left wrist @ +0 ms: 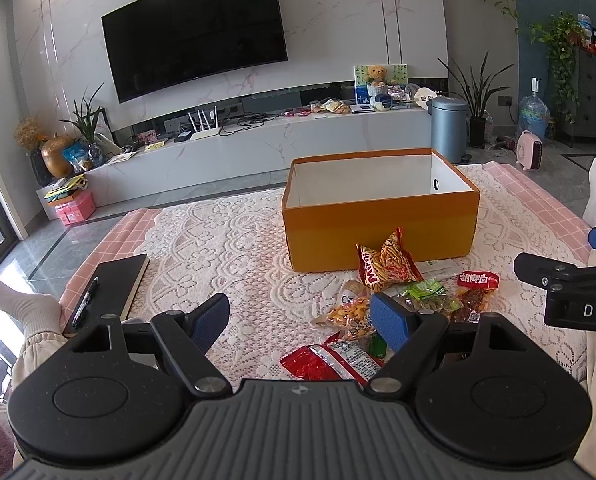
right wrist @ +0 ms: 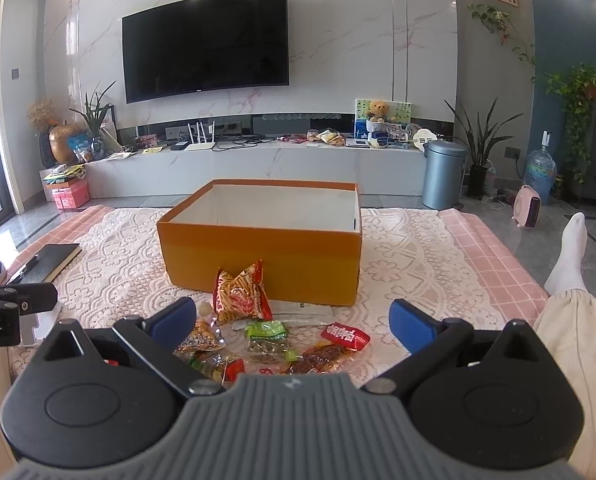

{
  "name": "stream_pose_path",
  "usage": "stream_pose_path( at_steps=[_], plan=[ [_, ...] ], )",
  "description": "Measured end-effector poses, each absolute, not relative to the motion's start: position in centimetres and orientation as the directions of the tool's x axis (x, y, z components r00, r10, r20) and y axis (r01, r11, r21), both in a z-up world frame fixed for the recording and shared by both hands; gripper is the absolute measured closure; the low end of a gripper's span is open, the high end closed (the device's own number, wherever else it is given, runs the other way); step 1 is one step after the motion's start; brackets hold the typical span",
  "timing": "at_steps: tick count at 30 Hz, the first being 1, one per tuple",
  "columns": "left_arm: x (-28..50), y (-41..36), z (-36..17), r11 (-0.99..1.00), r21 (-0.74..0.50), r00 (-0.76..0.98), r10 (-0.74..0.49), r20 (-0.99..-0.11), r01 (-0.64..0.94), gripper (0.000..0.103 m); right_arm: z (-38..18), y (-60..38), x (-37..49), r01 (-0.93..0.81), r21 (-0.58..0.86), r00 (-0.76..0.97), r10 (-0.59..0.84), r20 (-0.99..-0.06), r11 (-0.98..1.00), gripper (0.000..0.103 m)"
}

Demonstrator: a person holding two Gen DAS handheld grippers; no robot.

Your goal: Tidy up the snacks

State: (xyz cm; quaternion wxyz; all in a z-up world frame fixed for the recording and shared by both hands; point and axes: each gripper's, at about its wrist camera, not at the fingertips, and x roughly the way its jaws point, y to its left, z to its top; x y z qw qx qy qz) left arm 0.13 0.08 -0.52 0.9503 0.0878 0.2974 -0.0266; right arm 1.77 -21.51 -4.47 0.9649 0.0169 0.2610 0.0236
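A white lace cloth [right wrist: 410,264] over a pink checked mat [right wrist: 494,264] covers a grey tiled floor; a person sits at it, a white-socked foot [right wrist: 570,256] stretched out to the right of the right gripper [right wrist: 294,322] and another foot [left wrist: 22,304] to the left of the left gripper [left wrist: 300,320]. Beyond the cloth stand a long marble TV bench [right wrist: 258,164], a dark TV [right wrist: 206,42] on the marble wall above it, a blue-grey bin [right wrist: 444,174] and potted plants.

Both grippers hover low over the cloth with jaws spread wide and nothing between them. To the left of the left gripper lies a black notebook [left wrist: 116,284] with a pen [left wrist: 85,302] on it.

Straight ahead of both grippers is an orange box [right wrist: 266,256], open-topped, white inside and empty, its long side running across the view and slightly skewed. Nothing blocks the way to it except the snacks themselves.

The snacks lie in a loose heap between the grippers and the box. A red-orange bag [right wrist: 242,294] of stick snacks stands upright, just in front of the box wall, its crimped top pointing up. Nearer, lying flat: a green pack [right wrist: 268,334], a red-labelled pack [right wrist: 344,336] of brown pieces angled toward the right, and a clear yellow-orange pack [right wrist: 202,338] beside the right gripper's left finger. In the left wrist view a red-and-white pack [left wrist: 330,360] lies lengthwise across, just under the gripper's right finger.
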Motion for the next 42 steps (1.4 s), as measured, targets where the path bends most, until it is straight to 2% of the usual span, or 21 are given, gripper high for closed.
stream_pose_path(
  at_steps=[35, 38, 40, 42],
  plan=[
    [0.2, -0.4, -1.0, 0.984, 0.126, 0.818, -0.03, -0.574, 0.124, 0.01, -4.6, -22.1, 1.5, -0.029, 0.051, 0.863, 0.051, -0.503, 0.998, 0.003],
    [0.6, -0.1, -0.7, 0.985, 0.072, 0.813, -0.084, -0.576, 0.154, 0.014, -4.5, -22.4, 1.7, -0.039, 0.059, 0.865, 0.063, -0.498, 0.998, 0.004],
    [1.2, 0.1, -0.8, 0.985, 0.04, 0.799, -0.111, -0.591, 0.166, 0.021, -4.6, -22.9, 1.8, -0.034, 0.07, 0.868, 0.064, -0.493, 0.997, 0.004],
    [1.9, 0.4, -1.3, 0.983, 0.005, 0.772, -0.139, -0.62, 0.181, 0.039, -4.8, -23.3, 2.0, -0.029, 0.079, 0.867, 0.064, -0.494, 0.996, 0.006]
  ],
)
